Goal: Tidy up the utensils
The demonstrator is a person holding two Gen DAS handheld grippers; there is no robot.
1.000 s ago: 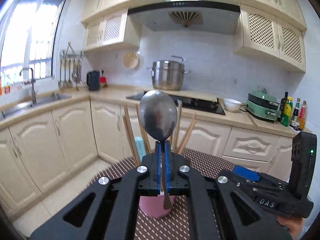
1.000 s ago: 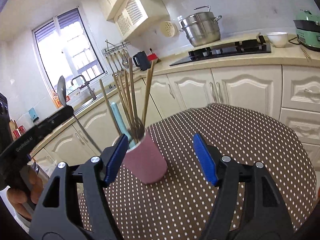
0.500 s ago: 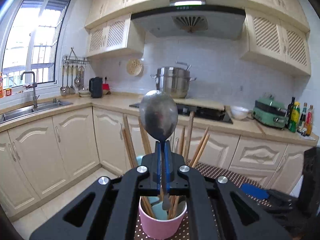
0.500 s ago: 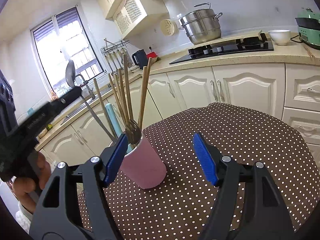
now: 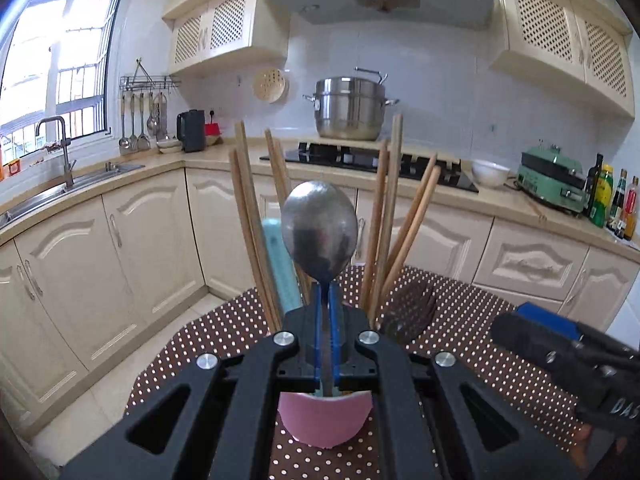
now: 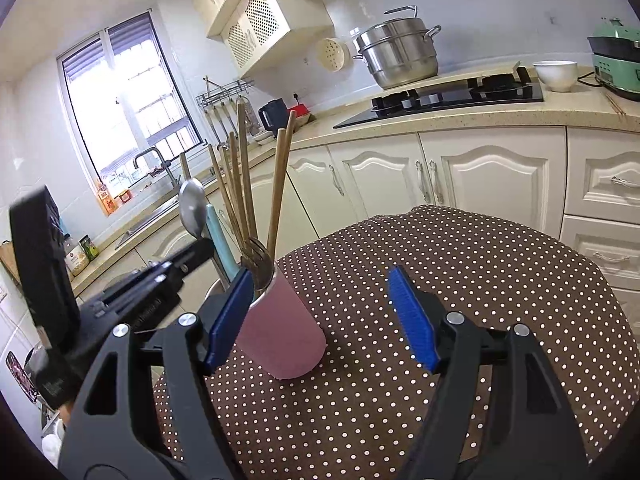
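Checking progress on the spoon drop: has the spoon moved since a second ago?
Yes. In the right wrist view the spoon, shut in the left hand-held gripper, has come right and down from the window toward the pink cup.

In the left wrist view, the pink cup is mostly hidden behind the left gripper, so the spoon's handle end and the chopsticks' lower ends inside the cup cannot be seen. Right of the cup, the right gripper is cut off by the frame edge. The bottles' labels on the counter far right of the cup are too small to read.
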